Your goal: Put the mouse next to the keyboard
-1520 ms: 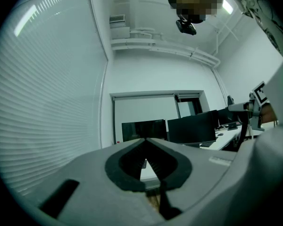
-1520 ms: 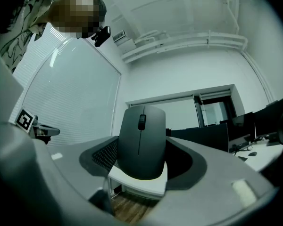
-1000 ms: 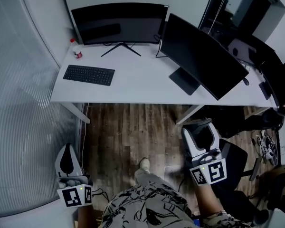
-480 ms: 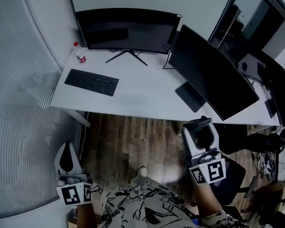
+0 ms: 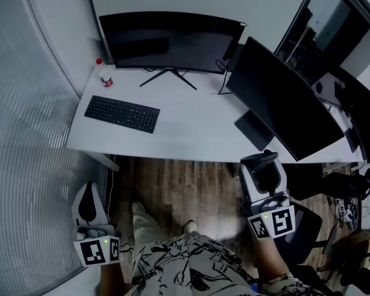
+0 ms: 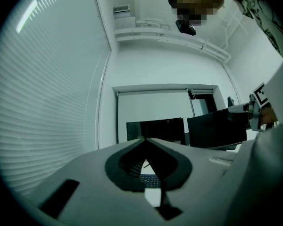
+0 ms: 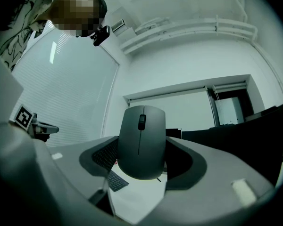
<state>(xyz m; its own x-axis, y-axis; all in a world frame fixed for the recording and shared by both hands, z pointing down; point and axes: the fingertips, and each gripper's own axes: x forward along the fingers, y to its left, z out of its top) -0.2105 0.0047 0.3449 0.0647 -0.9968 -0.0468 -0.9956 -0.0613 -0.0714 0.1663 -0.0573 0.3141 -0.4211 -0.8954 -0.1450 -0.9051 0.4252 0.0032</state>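
The dark grey mouse sits between the jaws of my right gripper, which is shut on its sides, buttons and wheel facing the camera. In the head view that gripper hangs over the wooden floor just before the white desk's front edge, the mouse dark between its jaws. The black keyboard lies on the desk's left part, far from the mouse. My left gripper is low at the left, off the desk. Its jaws meet at the tip, shut and empty.
A curved monitor stands at the back of the desk and a second monitor angles across its right end. A small red-capped bottle is at the back left corner. Window blinds line the left. A chair stands at the right.
The desk has shifted slightly in the head view, and a foot has stepped forward on the floor. Both grippers keep their places and their states.
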